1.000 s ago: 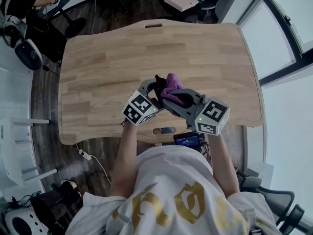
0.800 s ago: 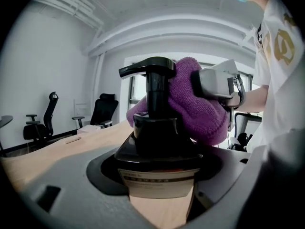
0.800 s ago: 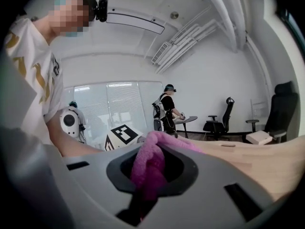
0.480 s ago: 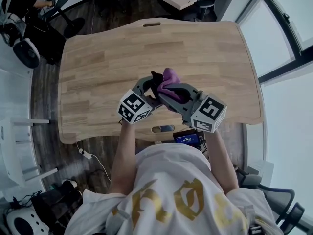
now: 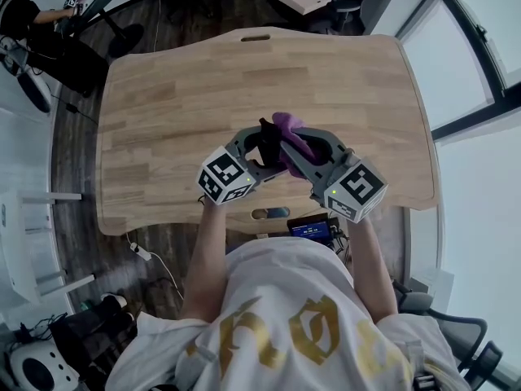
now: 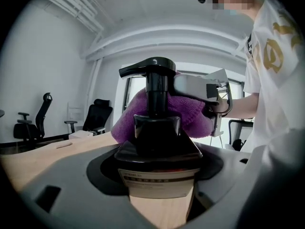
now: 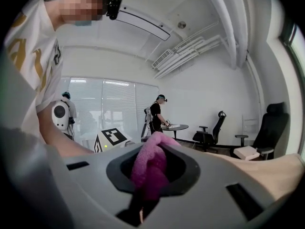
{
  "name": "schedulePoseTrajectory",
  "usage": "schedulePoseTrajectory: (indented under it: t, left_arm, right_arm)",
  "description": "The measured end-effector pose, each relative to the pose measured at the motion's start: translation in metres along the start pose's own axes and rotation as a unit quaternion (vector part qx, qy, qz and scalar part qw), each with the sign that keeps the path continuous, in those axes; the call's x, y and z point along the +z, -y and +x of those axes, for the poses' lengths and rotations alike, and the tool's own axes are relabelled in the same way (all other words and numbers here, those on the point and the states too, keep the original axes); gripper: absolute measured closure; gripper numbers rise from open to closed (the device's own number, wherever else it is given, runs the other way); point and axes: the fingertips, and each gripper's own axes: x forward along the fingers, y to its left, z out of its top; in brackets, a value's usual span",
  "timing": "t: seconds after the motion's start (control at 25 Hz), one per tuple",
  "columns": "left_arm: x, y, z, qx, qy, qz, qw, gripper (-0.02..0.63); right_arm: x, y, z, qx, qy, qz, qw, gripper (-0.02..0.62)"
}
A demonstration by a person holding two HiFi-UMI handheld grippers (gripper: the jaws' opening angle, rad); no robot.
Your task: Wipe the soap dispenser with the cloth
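Sliding slightly rightward: cloth (image 6: 193,112) on soap dispenser (image 6: 157,149)

Left hand-held gripper (image 5: 262,145) and right hand-held gripper (image 5: 289,147) meet tip to tip over the near-middle of the surface (image 5: 187,88). Soap dispenser (image 6: 157,142) sits between the left jaws, pump end pointing away. Cloth (image 7: 151,168), clamped in the right jaws, presses against the dispenser's far side, behind the pump neck.
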Motion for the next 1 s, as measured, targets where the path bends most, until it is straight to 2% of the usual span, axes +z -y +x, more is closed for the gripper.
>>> schedulePoseTrajectory:
  t: [0.12,0.44,0.72,0.88,1.0]
  left_arm:
    - [0.002,0.002,0.001,-0.007,0.01,-0.008,0.9999,0.247]
    - [0.005,0.003,-0.001,-0.01,0.017,-0.008,0.9998,0.247]
    - [0.0,0.0,-0.001,-0.002,0.005,-0.01,0.9999,0.247]
    - [-0.002,-0.002,-0.002,0.004,-0.004,-0.008,0.9999,0.247]
    - [-0.007,-0.002,-0.002,0.003,-0.021,0.002,0.9998,0.247]
  right_arm:
    - [0.001,0.001,0.001,-0.004,0.0,-0.013,1.0,0.561]
    - [0.003,-0.003,0.003,0.028,0.02,0.031,0.999,0.56]
    - [-0.001,-0.003,0.003,0.007,0.006,0.027,1.0,0.561]
    - [-0.001,-0.026,0.006,0.053,-0.008,0.014,0.998,0.561]
    - [-0.008,-0.051,0.013,0.085,-0.033,-0.019,0.996,0.561]
